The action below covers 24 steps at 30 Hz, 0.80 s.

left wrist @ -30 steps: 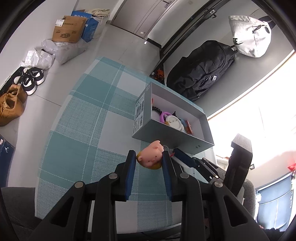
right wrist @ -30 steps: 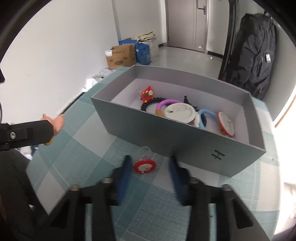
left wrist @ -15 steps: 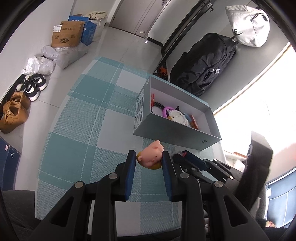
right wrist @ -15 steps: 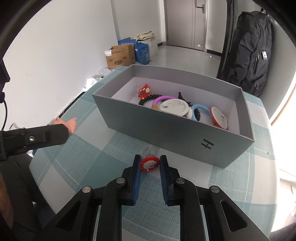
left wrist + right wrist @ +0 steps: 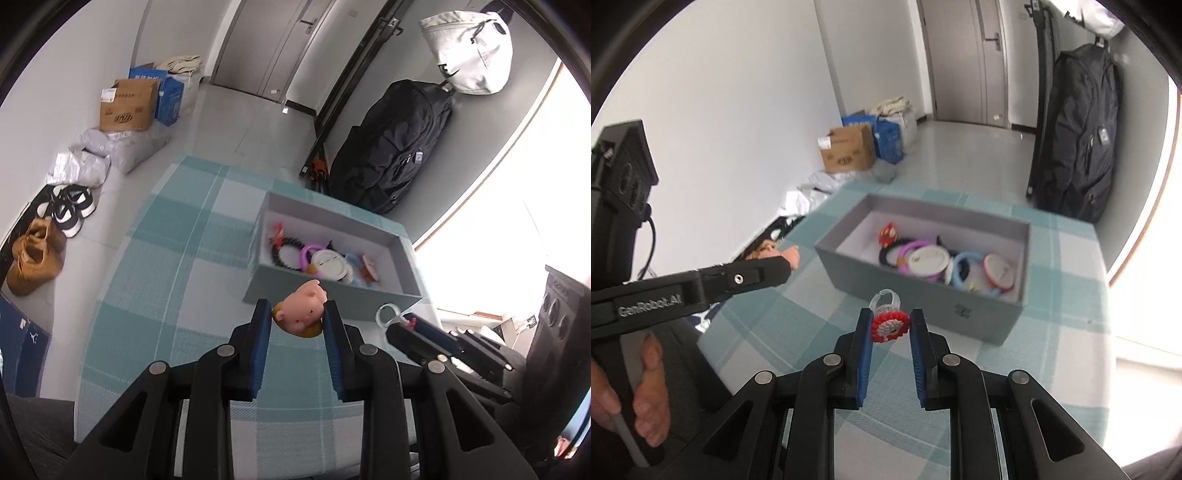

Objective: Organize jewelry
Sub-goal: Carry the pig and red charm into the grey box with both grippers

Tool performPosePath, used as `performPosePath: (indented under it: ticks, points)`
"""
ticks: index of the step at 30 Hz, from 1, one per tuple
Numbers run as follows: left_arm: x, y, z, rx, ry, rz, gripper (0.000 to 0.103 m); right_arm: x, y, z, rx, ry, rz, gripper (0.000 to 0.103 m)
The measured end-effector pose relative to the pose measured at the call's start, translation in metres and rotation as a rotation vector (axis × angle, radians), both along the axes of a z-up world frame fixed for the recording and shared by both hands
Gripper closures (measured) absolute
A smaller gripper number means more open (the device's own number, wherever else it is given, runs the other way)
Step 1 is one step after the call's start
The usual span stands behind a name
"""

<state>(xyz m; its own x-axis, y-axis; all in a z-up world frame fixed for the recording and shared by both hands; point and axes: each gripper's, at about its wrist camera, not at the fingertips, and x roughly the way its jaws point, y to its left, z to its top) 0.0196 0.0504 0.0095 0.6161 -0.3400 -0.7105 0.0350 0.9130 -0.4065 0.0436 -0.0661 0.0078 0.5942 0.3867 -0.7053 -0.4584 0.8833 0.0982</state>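
In the left wrist view, the left gripper [image 5: 298, 321] has its two blue-padded fingers closed against the sides of a pink pig-head charm [image 5: 301, 312], lifted above the teal checked tablecloth [image 5: 155, 280]. Just beyond the charm sits the grey box [image 5: 402, 254], open at the top, with a black bead bracelet [image 5: 282, 254], a purple ring [image 5: 306, 254] and a white round badge [image 5: 330, 266] lying together on its floor. To the right, the right gripper [image 5: 406, 325] shows side-on, a clear loop sticking up from its tips. A black backpack [image 5: 391, 147] leans on the wall behind the table. In the right wrist view, the right gripper [image 5: 889, 328] is clamped narrowly on a red flower ring [image 5: 889, 326], whose clear band rises above the pads, held in front of the box's near wall [image 5: 923, 291]. The left gripper [image 5: 775, 264] reaches in from the left, the charm at its tip blurred and only partly visible. A cardboard carton [image 5: 847, 153] stands on the floor by the wall.
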Motion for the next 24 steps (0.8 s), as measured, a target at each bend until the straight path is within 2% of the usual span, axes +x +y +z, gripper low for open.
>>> performPosePath:
  ticks: [12, 24]
  points:
    - [0.036, -0.032, 0.009, 0.017, -0.001, -0.07, 0.08, 0.038, -0.03, 0.027, 0.076, -0.032, 0.026, 0.084]
    - [0.082, -0.043, -0.006, 0.049, 0.032, -0.117, 0.08, 0.088, -0.04, 0.015, 0.153, 0.004, 0.019, 0.084]
